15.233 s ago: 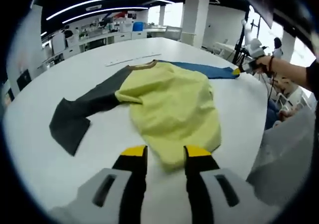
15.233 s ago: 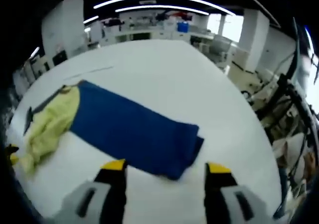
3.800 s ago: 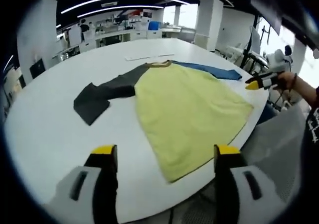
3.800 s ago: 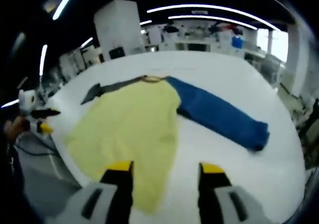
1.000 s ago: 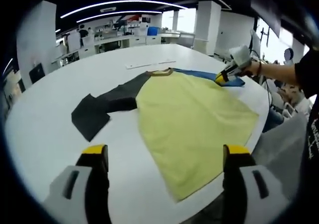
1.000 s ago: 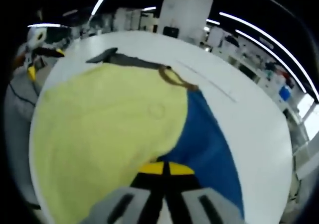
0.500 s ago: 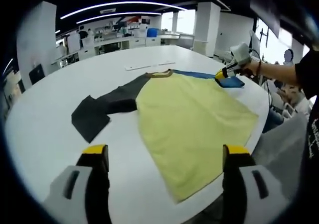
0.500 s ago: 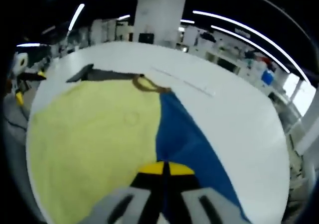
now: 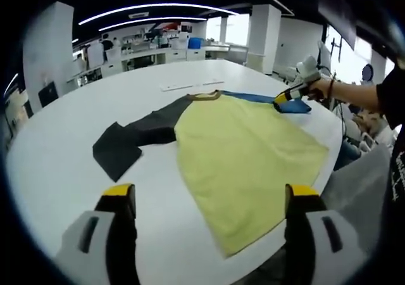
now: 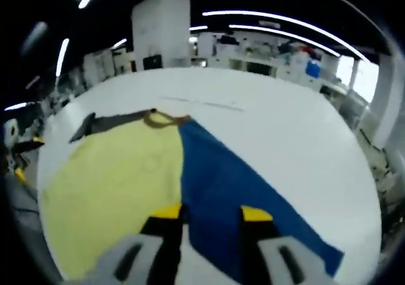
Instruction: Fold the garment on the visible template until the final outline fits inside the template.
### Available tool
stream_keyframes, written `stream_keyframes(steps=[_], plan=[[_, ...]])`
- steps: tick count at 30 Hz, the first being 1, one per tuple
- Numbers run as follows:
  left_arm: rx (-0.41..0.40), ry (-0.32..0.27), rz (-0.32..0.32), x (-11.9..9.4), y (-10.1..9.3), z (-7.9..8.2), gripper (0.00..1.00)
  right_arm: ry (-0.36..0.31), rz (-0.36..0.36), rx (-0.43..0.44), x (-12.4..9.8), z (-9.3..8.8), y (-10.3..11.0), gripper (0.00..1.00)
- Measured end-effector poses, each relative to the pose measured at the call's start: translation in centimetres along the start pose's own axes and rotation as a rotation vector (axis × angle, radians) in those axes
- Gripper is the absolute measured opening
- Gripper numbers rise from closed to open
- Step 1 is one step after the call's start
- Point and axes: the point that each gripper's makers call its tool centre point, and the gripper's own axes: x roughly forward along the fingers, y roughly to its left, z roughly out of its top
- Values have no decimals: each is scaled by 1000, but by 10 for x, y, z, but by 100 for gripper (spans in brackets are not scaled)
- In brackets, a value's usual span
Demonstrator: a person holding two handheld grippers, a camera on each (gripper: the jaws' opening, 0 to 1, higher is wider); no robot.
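I see a big white round table [image 9: 57,164] under my work, its far half bare. Behind it stands a thick white pillar [image 10: 161,30], with long ceiling light strips [image 9: 155,7] and cluttered lab benches [image 9: 152,44] beyond.

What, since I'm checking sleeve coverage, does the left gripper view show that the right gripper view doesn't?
Left gripper view: the dark sleeve laid out whole to its end, and a person's hand carrying the right claw. Right gripper view: the blue sleeve stretched along its length. Both: the yellow body, the collar and the white table.
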Motion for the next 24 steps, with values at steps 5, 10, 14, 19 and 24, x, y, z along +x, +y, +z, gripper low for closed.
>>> stream_keyframes(steps=[5, 10, 14, 19, 24], plan=[[5, -1, -8, 1, -1, 1, 99, 0, -37, 92, -13, -6, -18, 48], [6, 1, -14, 2, -2, 1, 99, 9, -86, 142, -27, -15, -40, 56], [6, 1, -17, 2, -2, 1, 99, 10, -131, 170, -43, -23, -52, 58], [5, 0, -14, 1, -2, 1, 99, 13, -195, 197, -56, -35, -73, 58], [5, 2, -16, 1, -3, 0, 99, 32, -233, 229, -68, -51, -89, 58]])
